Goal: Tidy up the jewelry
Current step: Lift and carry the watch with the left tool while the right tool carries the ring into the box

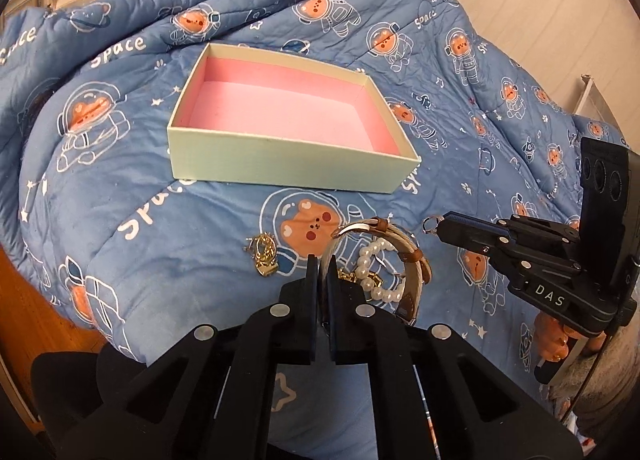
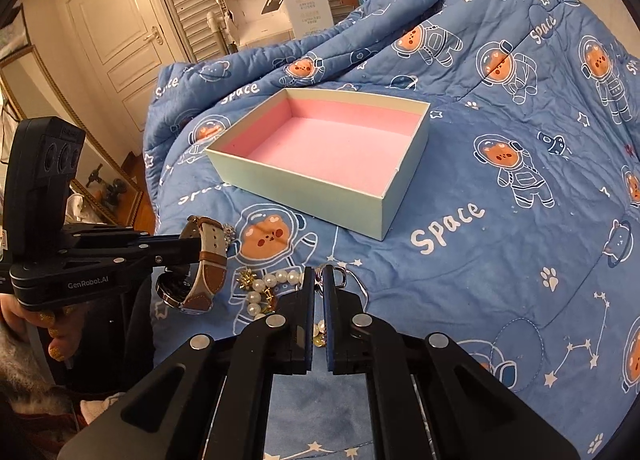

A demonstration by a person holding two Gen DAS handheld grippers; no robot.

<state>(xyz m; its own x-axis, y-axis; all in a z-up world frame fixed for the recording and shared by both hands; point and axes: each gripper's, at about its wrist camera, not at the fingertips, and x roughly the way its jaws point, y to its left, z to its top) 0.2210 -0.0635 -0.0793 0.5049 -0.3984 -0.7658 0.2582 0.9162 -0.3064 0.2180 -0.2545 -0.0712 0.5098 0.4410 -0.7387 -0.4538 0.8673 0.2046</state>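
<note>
Left claw (image 1: pixel 322 266) clenched on watch (image 1: pixel 408 260); right claw (image 2: pixel 318 280) pinching small silver ring (image 2: pixel 340 276). Lift slowly toward pink box (image 1: pixel 280 107) at twelve o'clock, then drop inside.

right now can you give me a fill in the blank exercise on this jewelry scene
1. The left tool is shut on the strap of a ____.
2. The lining inside the open box is ____ in colour.
3. The pearl bracelet lies on the ____, not in the box.
4. The right tool is shut on a small silver ____.

Missing words: watch; pink; blanket; ring
</note>
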